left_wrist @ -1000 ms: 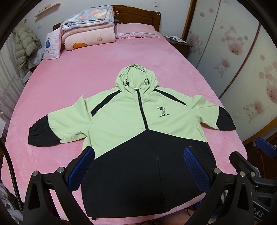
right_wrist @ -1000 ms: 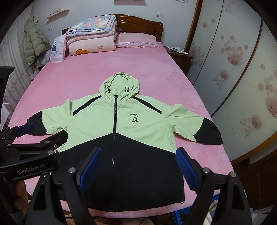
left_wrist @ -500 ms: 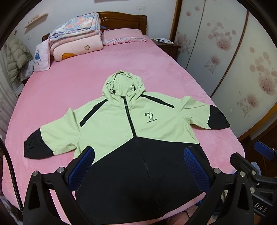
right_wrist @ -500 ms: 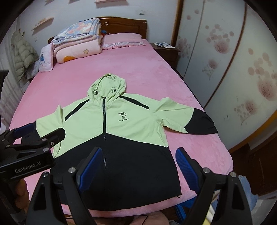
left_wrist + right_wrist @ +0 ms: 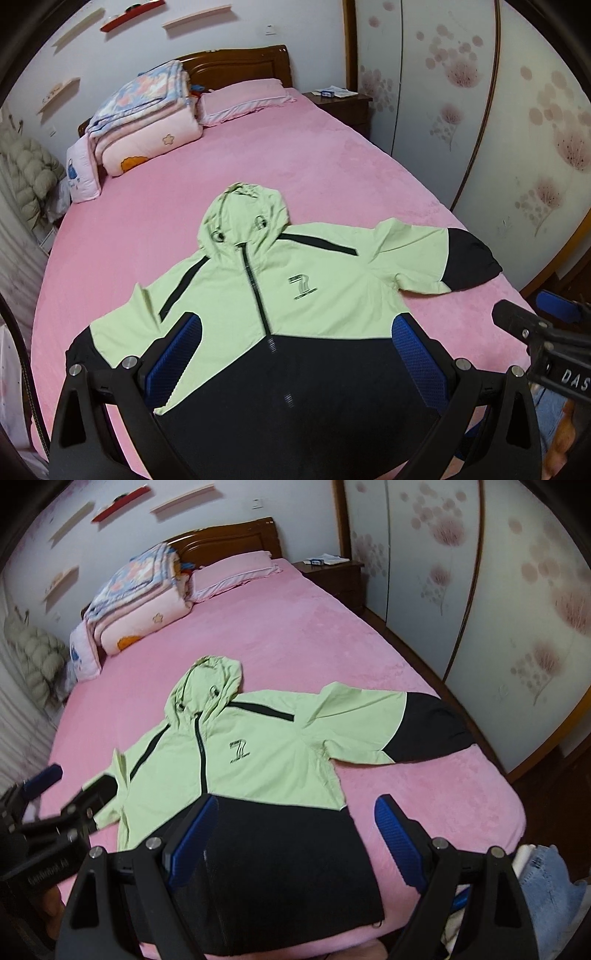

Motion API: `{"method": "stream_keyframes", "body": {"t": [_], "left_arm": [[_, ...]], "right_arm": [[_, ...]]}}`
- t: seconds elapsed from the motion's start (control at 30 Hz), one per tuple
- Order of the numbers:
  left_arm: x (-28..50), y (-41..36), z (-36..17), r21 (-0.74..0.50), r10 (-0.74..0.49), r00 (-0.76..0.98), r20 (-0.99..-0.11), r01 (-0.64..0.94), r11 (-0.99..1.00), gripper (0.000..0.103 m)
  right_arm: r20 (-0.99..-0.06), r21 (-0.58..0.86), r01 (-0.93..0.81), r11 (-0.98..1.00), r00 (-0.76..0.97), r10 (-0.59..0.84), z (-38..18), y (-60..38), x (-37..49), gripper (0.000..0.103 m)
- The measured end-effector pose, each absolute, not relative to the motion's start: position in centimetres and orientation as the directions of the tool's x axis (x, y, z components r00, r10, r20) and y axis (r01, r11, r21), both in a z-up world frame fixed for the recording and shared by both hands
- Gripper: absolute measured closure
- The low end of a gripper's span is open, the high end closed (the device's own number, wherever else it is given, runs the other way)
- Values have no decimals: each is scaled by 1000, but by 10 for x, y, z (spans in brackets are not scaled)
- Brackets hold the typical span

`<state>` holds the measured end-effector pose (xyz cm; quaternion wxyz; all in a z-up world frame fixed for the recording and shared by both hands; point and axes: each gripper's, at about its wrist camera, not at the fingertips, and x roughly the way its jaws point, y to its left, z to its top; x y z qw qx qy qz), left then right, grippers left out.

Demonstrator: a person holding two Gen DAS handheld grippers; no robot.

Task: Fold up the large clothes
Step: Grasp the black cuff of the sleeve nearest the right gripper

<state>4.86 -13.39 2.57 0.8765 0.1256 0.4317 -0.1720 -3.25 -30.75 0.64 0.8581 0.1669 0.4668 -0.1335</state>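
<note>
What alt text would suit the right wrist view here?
A light green and black hooded jacket lies spread flat, zipped, on a pink bed, sleeves out. The open right gripper hovers above its black hem; the left gripper shows at the left edge.

Jacket (image 5: pixel 236 760) chest: large "7" logo, small print beneath unreadable. Right gripper (image 5: pixel 554 354) body: "DAS", cut off.

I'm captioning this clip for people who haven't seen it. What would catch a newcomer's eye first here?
First the green and black hooded jacket, spread flat and zipped near the foot of the pink bed, sleeves out to both sides. Next the blue-padded left gripper and right gripper, both open above the jacket's black hem, holding nothing. At the headboard, folded quilts are stacked beside a pink pillow.
</note>
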Motion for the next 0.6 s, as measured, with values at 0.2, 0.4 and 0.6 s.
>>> {"method": "stream_keyframes", "body": {"t": [0.2,0.4,0.6], "left_arm": [[81,-201,24,-31,-242,519,-820,382,924,1],[107,-269,0,-73,-261,521,-813,353,933,1],[127,-330,-32,-82,-283,507,-814,382,920,1]], "right_arm": [[-847,199,396,896,530,-46,-14,-387,-16,16],[-859,244,444,862,511,-20,-55,-479,-2,16],[-882,284,569,772,471,-22,-105,-576,4,21]]}}
